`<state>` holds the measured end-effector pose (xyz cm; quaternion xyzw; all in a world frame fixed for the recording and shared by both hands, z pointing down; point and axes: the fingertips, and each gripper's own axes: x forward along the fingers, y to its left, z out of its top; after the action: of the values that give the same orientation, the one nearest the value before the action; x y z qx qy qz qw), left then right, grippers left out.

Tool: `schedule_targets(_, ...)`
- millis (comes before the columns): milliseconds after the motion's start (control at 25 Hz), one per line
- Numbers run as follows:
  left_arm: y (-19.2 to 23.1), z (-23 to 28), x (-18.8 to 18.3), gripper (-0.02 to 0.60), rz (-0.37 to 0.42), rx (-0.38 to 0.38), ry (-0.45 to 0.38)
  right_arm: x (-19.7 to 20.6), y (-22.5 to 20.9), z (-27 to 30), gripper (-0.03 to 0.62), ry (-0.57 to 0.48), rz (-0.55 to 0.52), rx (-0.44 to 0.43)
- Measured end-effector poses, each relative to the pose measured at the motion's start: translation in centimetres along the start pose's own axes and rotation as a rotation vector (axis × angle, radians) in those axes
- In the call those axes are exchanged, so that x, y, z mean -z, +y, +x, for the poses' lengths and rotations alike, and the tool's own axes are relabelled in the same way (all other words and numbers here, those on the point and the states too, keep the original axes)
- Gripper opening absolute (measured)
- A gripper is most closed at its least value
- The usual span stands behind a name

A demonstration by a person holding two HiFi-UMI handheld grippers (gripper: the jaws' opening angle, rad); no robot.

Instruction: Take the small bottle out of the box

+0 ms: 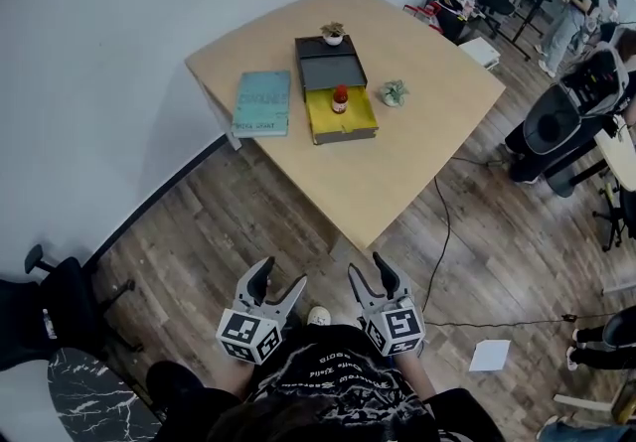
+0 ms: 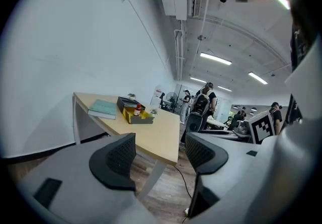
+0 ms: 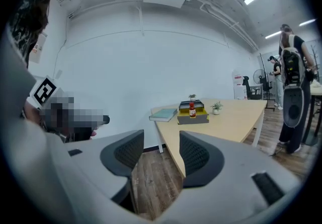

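A small bottle (image 1: pixel 340 98) with a red cap stands upright in the open yellow box (image 1: pixel 347 119) on the light wooden table (image 1: pixel 417 147). A dark tray (image 1: pixel 330 66) sits just behind the box. Both grippers are held low over the floor, well short of the table's near corner. My left gripper (image 1: pixel 279 281) is open with nothing between its fingers, and so is my right gripper (image 1: pixel 370 274). In the left gripper view the bottle (image 2: pixel 137 109) appears far off above the open left gripper (image 2: pixel 160 155). The right gripper view shows the bottle (image 3: pixel 191 109) in the box (image 3: pixel 194 117), beyond the open right gripper (image 3: pixel 161 155).
A teal book (image 1: pixel 262 102) lies left of the box. Small potted plants stand behind (image 1: pixel 333 33) and to the right (image 1: pixel 394 92) of it. A black cable (image 1: pixel 444 231) and a sheet of paper (image 1: pixel 490 355) lie on the wood floor. Office chairs (image 1: pixel 552 132) and people stand at the right.
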<state>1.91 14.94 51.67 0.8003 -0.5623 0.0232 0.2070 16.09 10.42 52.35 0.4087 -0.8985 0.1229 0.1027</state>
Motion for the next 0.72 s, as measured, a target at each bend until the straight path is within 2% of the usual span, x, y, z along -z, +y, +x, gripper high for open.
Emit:
schedule_targets(240,0.9,2.7,0.2,0.314,-0.005,0.01,0.037,0.9,-0.6,1.4,0.232,0.038,0.019,-0.018)
schedule_targets(440,2.4,6.1,-0.2,0.314,0.025,0.053,0.066,0.4,-2.3,3.9,0.232,0.025,0.02,0.04)
schedule_targets(720,6.0,12.5,-3.4,0.314,0.074,0.157,0.09,-1.2,-4.7,9.9,0.232,0.031,0.056,0.106)
